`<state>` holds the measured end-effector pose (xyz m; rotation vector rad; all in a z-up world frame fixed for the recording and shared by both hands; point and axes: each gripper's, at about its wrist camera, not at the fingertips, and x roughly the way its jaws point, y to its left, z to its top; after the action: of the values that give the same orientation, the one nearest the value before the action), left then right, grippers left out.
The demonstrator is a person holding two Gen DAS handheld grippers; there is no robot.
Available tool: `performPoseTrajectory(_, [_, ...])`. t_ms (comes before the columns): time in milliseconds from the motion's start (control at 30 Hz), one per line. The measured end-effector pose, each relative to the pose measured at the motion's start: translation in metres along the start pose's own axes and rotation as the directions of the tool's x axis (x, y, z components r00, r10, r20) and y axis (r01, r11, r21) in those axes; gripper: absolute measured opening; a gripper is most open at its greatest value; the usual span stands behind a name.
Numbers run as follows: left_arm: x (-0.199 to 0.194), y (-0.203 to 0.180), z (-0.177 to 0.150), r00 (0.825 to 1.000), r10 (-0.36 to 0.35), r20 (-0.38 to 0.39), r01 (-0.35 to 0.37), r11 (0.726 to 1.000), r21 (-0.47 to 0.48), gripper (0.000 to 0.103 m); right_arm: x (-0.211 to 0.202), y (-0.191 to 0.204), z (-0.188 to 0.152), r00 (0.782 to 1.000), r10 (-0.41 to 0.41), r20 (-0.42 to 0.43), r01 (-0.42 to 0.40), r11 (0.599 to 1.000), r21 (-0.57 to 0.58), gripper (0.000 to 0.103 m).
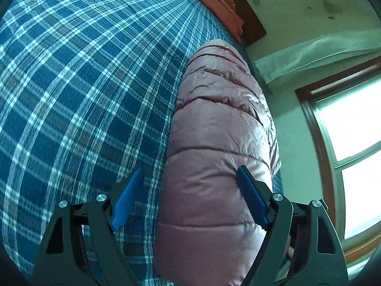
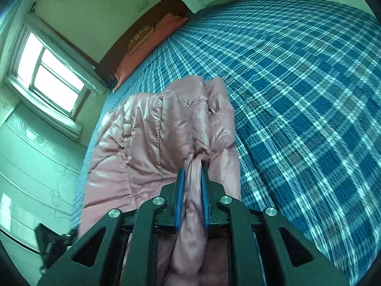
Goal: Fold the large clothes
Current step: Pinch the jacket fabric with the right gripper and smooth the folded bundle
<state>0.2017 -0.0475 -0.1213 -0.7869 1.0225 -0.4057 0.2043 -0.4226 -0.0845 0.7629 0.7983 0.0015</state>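
Right gripper pinches a fold of the pink puffer jacket, bunched near the bed's window-side edge; left gripper spread wide, holding nothing. Folding barely begun, I'd say.

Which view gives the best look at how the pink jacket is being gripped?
The right wrist view: the right tongs are shut on a bunched fold of the pink jacket, pads pressing from both sides. The left wrist view shows only the jacket's quilted surface lying on the plaid bed cover, with the left tongs open, gripping nothing.
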Motion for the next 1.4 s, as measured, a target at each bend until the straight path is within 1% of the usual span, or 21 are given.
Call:
performPoseTrajectory(67, [-0.007,0.001,-0.003,1.000,-0.009,0.003,0.009,1.000,0.008,0.080,-0.019,-0.002,-0.010,1.000,0.023,0.010,-0.023,1.000,0.019,0.050])
performPoseTrajectory(100, [-0.011,0.002,-0.006,1.000,-0.019,0.004,0.019,1.000,0.006,0.081,-0.027,-0.001,-0.016,0.999,0.033,0.022,-0.034,0.999,0.023,0.070])
performPoseTrajectory(133, [-0.014,0.003,-0.009,0.999,-0.033,0.002,0.033,0.999,-0.001,0.081,-0.035,0.002,-0.024,0.999,0.045,0.021,-0.046,0.999,0.019,0.071])
performPoseTrajectory(267, [-0.019,0.002,-0.023,0.998,-0.062,-0.021,0.062,0.998,-0.006,0.084,-0.041,0.009,-0.048,0.995,0.099,-0.025,-0.098,0.995,0.028,0.071])
performPoseTrajectory(367, [-0.017,-0.002,-0.031,0.998,-0.049,-0.024,0.050,0.998,0.025,0.084,-0.043,0.008,-0.060,0.997,0.077,-0.031,-0.076,0.997,0.010,0.070])
performPoseTrajectory(433, [-0.014,-0.005,-0.034,0.999,-0.043,-0.027,0.044,0.998,0.034,0.084,-0.039,0.006,-0.062,0.999,0.021,-0.040,-0.021,1.000,-0.010,0.039])
performPoseTrajectory(467, [-0.012,-0.007,-0.034,0.999,-0.031,-0.030,0.032,0.999,0.041,0.084,-0.034,-0.001,-0.065,0.998,0.018,-0.053,-0.018,1.000,0.004,0.033])
performPoseTrajectory(500, [-0.010,-0.009,-0.035,1.000,-0.005,-0.029,0.007,0.999,0.053,0.079,-0.032,-0.006,-0.067,0.998,0.016,-0.060,-0.015,1.000,0.015,0.026])
performPoseTrajectory(533, [-0.006,-0.011,-0.036,0.999,0.018,-0.037,-0.015,0.997,0.069,0.072,-0.030,-0.013,-0.070,0.998,0.006,-0.062,-0.004,1.000,0.019,0.024])
performPoseTrajectory(633, [0.006,-0.013,-0.041,0.995,0.080,-0.060,-0.075,0.994,0.082,0.064,-0.016,-0.023,-0.075,0.997,-0.026,-0.071,0.027,1.000,0.015,0.021])
performPoseTrajectory(733, [0.021,-0.006,-0.044,0.991,0.106,-0.084,-0.102,0.993,0.057,0.059,-0.007,-0.029,-0.080,0.997,-0.038,-0.071,0.039,0.999,0.005,0.020])
performPoseTrajectory(800, [0.026,-0.008,-0.045,0.989,0.126,-0.072,-0.119,0.988,0.095,0.058,-0.005,-0.034,-0.083,0.997,-0.029,-0.069,0.030,0.999,0.025,0.018])
performPoseTrajectory(900, [0.023,-0.012,-0.045,0.990,0.127,-0.064,-0.118,0.984,0.132,0.058,-0.012,-0.032,-0.085,0.997,-0.020,-0.072,0.022,0.999,0.025,0.019])
performPoseTrajectory(967, [0.015,-0.013,-0.042,0.991,0.113,-0.067,-0.102,0.984,0.144,0.061,-0.015,-0.030,-0.079,0.996,-0.008,-0.091,0.010,1.000,0.021,0.023])
performPoseTrajectory(1033, [0.007,-0.014,-0.038,0.993,0.104,-0.060,-0.095,0.985,0.145,0.064,-0.018,-0.028,-0.066,0.995,-0.023,-0.102,0.023,1.000,0.005,0.034])
performPoseTrajectory(1067, [-0.002,-0.015,-0.035,0.994,0.101,-0.041,-0.094,0.985,0.144,0.066,-0.027,-0.024,-0.061,0.995,-0.036,-0.089,0.035,0.999,-0.006,0.036])
performPoseTrajectory(1133, [-0.015,-0.016,-0.026,0.997,0.075,0.004,-0.075,0.987,0.139,0.072,-0.034,-0.019,-0.050,0.997,-0.039,-0.062,0.038,0.999,-0.020,0.049])
performPoseTrajectory(1200, [-0.015,-0.018,-0.014,0.998,0.064,0.016,-0.066,0.989,0.136,0.074,-0.038,-0.013,-0.041,0.999,-0.038,-0.036,0.037,0.999,-0.034,0.055])
performPoseTrajectory(1300, [-0.003,-0.019,0.002,0.999,0.049,-0.002,-0.049,0.993,0.105,0.074,-0.027,-0.006,-0.027,0.999,-0.026,-0.030,0.024,0.998,-0.054,0.055])
performPoseTrajectory(1367, [0.011,-0.021,0.009,0.997,0.067,-0.030,-0.063,0.991,0.115,0.074,-0.012,-0.005,-0.021,0.998,-0.043,-0.043,0.040,0.997,-0.062,0.055])
performPoseTrajectory(1400, [0.016,-0.022,0.010,0.997,0.074,-0.033,-0.069,0.990,0.126,0.074,-0.006,-0.005,-0.022,0.997,-0.053,-0.047,0.050,0.997,-0.064,0.052])
